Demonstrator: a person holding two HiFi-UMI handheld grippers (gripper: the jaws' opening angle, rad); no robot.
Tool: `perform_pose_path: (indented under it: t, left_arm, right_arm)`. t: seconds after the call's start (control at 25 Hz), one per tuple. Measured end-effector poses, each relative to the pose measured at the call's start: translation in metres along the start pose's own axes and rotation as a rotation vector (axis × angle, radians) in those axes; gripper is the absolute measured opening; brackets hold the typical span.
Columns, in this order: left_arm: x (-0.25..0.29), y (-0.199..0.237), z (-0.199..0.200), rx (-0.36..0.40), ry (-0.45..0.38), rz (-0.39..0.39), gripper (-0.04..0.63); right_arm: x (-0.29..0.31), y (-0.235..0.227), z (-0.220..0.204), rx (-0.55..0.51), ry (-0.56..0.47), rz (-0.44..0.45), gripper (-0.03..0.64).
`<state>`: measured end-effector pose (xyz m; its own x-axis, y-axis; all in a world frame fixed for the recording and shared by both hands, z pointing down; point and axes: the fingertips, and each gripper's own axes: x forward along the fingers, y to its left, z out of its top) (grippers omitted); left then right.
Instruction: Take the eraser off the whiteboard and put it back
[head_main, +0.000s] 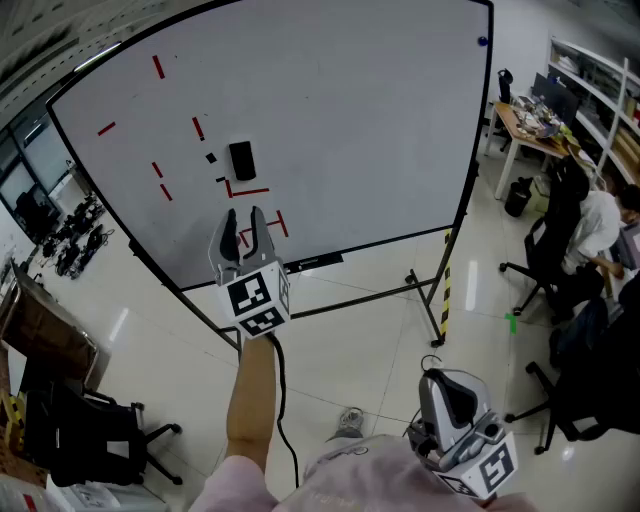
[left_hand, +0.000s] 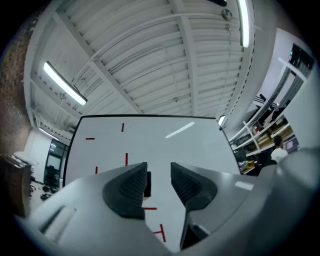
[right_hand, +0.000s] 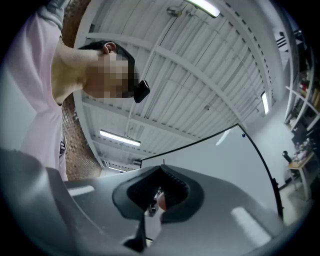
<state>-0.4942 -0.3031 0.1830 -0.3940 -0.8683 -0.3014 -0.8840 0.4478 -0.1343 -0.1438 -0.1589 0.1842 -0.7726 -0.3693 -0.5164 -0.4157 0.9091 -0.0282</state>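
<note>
The black eraser (head_main: 241, 160) sticks upright on the whiteboard (head_main: 360, 110), among red line marks. My left gripper (head_main: 245, 218) is raised in front of the board, just below the eraser and apart from it, open with nothing between its jaws. In the left gripper view the eraser (left_hand: 147, 184) peeks out beside the left finger (left_hand: 127, 190) of that gripper (left_hand: 159, 172). My right gripper (head_main: 452, 385) hangs low at the lower right, near the person's body, shut and empty. In its own view the right gripper (right_hand: 161, 172) points up toward the board's top edge and the ceiling.
The board stands on a wheeled frame (head_main: 432, 305) with striped tape on its leg. A person (head_main: 600, 230) sits at the right by a cluttered desk (head_main: 530, 120). Office chairs stand at the right (head_main: 545, 265) and the lower left (head_main: 90, 430). Two small black magnets (head_main: 210, 157) sit near the eraser.
</note>
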Motion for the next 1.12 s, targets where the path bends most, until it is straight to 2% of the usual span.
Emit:
perform_pose_path:
  t: [0.12,0.2,0.28,0.4,0.72,0.8,0.96,1.12]
  left_arm:
    - [0.084,0.022,-0.027,0.049,0.031,0.034,0.229]
    - [0.127,0.031,-0.044,0.082,0.044,0.058,0.237]
    - [0.159,0.037,-0.062,0.104,0.057,0.078,0.28]
    - [0.19,0.045,-0.082,0.094,0.074,0.101,0.295]
    - [0.233,0.065,-0.114,0.077,0.11,0.148,0.295]
    - [0.238,0.067,-0.121,0.062,0.102,0.133,0.304]
    - [0.241,0.063,-0.125,0.054,0.053,0.091,0.27]
    - [0.238,0.061,-0.121,0.044,0.048,0.056,0.275]
  right_arm:
    - [0.033,-0.024,-0.028,-0.006,0.049,-0.075,0.003]
    - [0.05,-0.04,-0.04,-0.022,0.065,-0.12,0.003]
    - [0.061,-0.054,-0.048,-0.045,0.074,-0.164,0.003]
    - [0.07,-0.074,-0.055,-0.061,0.078,-0.219,0.003]
    - [0.086,-0.099,-0.069,-0.085,0.088,-0.264,0.003]
    - [0.085,-0.1,-0.071,-0.084,0.091,-0.268,0.003]
    - [0.082,-0.101,-0.071,-0.081,0.093,-0.265,0.003]
    - [0.071,-0.097,-0.067,-0.088,0.106,-0.246,0.003]
